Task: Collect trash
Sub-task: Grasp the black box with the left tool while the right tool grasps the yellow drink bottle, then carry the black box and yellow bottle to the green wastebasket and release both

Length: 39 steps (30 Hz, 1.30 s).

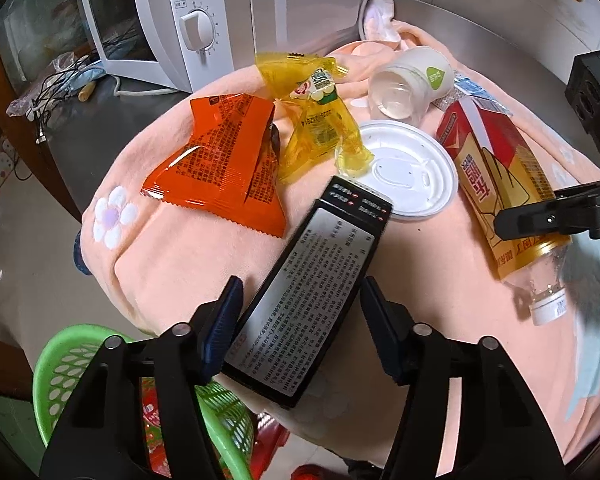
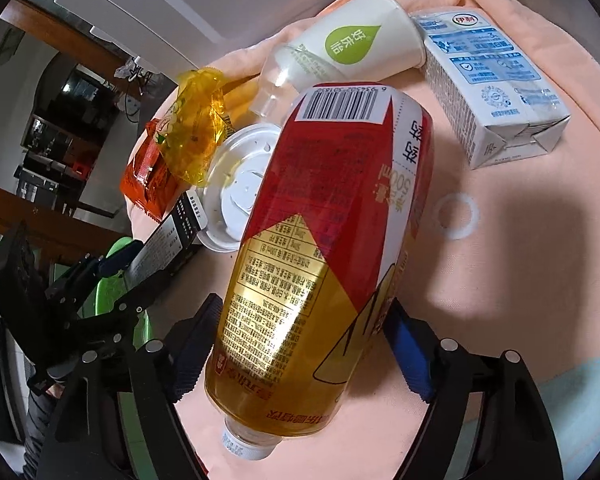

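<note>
My left gripper (image 1: 300,320) straddles a flat black box (image 1: 312,280) with printed text, lying on the peach cloth (image 1: 172,272). Its left pad touches the box; the right pad stands a little off. My right gripper (image 2: 300,352) is closed around a red and gold plastic bottle (image 2: 324,240), cap towards the camera; the bottle also shows in the left wrist view (image 1: 496,184). Other trash on the cloth: an orange wrapper (image 1: 220,168), a yellow wrapper (image 1: 316,116), a white lid (image 1: 404,168), a tipped paper cup (image 2: 360,48) and a milk carton (image 2: 488,80).
A green basket (image 1: 72,380) sits below the table's near edge, under my left gripper. A white microwave (image 1: 160,20) stands at the back left with cables (image 1: 56,84) beside it. A grey metal surface lies beyond the cloth.
</note>
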{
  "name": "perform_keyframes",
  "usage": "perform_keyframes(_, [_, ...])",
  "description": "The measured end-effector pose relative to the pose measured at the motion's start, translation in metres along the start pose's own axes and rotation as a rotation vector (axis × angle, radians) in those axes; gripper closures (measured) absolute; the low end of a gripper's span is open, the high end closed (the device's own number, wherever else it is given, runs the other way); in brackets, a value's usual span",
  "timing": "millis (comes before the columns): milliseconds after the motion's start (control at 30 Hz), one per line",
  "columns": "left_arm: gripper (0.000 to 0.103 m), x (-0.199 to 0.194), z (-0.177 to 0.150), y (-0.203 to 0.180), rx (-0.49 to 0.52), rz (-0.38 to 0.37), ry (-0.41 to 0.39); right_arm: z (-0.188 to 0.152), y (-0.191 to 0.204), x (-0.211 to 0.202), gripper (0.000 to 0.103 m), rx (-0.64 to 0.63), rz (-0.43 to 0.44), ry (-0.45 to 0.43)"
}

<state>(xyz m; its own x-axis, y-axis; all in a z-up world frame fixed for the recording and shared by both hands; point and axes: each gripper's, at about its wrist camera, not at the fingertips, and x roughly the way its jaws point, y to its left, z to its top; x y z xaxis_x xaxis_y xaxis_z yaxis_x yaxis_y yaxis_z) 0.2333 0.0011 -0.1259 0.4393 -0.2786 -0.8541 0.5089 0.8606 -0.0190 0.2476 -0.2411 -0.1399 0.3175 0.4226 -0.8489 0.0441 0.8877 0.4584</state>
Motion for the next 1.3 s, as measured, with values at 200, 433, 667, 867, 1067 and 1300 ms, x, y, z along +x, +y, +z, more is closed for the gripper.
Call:
perform_keyframes(200, [0.055, -0.009, -0.008, -0.004, -0.025, 0.007, -0.027, -0.009, 0.000, -0.007, 0.028, -0.012, 0.022, -0.007])
perform_keyframes(433, [0.056, -0.034, -0.028, 0.005, -0.122, 0.011, -0.077, -0.027, 0.003, -0.024, 0.028, -0.054, 0.046, -0.021])
perform_keyframes(667, [0.056, -0.074, -0.056, 0.019, -0.243, 0.017, -0.165, -0.043, 0.015, -0.042, 0.029, -0.110, 0.069, -0.041])
perform_keyframes(867, [0.056, -0.104, -0.088, 0.045, -0.343, 0.102, -0.196, -0.049, 0.033, -0.052, 0.029, -0.164, 0.104, -0.046])
perform_keyframes(1067, [0.056, -0.110, -0.123, 0.087, -0.484, 0.182, -0.161, -0.050, 0.064, -0.047, 0.030, -0.222, 0.149, -0.031])
perform_keyframes(1300, [0.055, -0.103, -0.149, 0.120, -0.599, 0.251, -0.114, -0.049, 0.106, -0.033, 0.030, -0.296, 0.184, 0.003])
